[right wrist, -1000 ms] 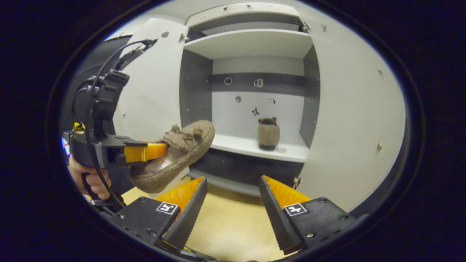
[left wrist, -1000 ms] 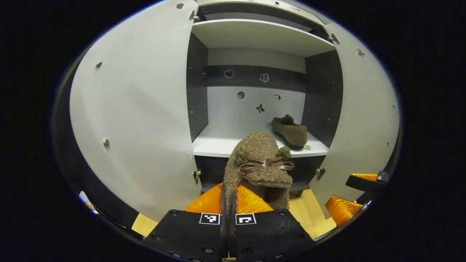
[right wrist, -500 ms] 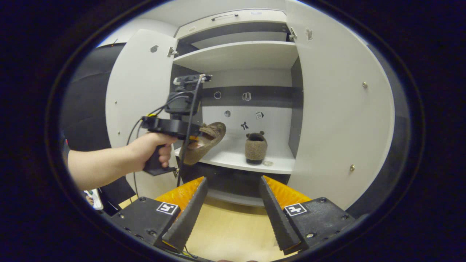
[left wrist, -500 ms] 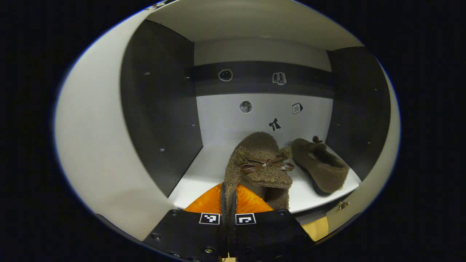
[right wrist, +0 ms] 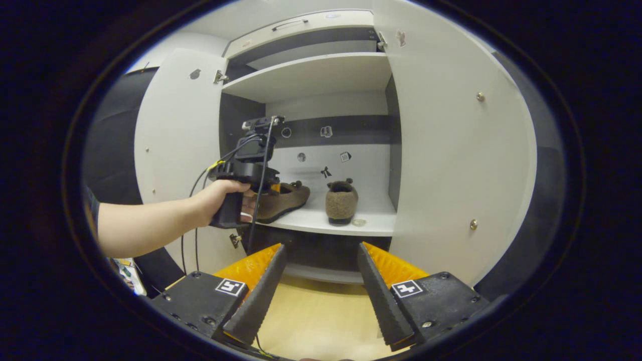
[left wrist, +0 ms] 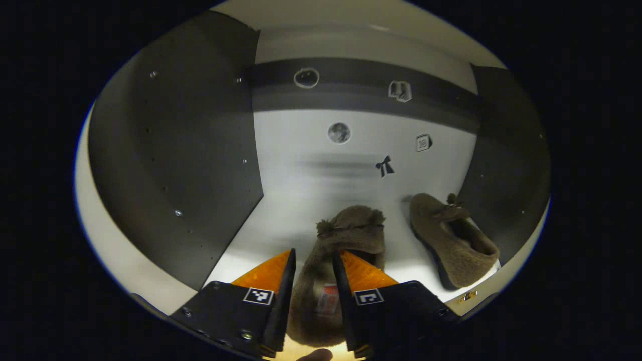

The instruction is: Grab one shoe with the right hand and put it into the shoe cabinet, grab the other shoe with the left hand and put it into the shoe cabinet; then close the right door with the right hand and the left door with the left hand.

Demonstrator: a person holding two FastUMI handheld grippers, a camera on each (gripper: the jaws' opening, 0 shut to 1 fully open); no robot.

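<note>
Released, fuzzy brown shoe now rests on shelf.

Left hand-held gripper with black pistol grip, camera mounted on top, black cables trailing down, black finger mounts with square fiducial markers and screws, bare forearm

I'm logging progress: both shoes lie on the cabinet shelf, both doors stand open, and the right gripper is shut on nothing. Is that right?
One slip: the right gripper is open, its fingers spread apart over the floor, as the right gripper view shows. Both shoes do lie on the shelf, and both doors stand open.
</note>
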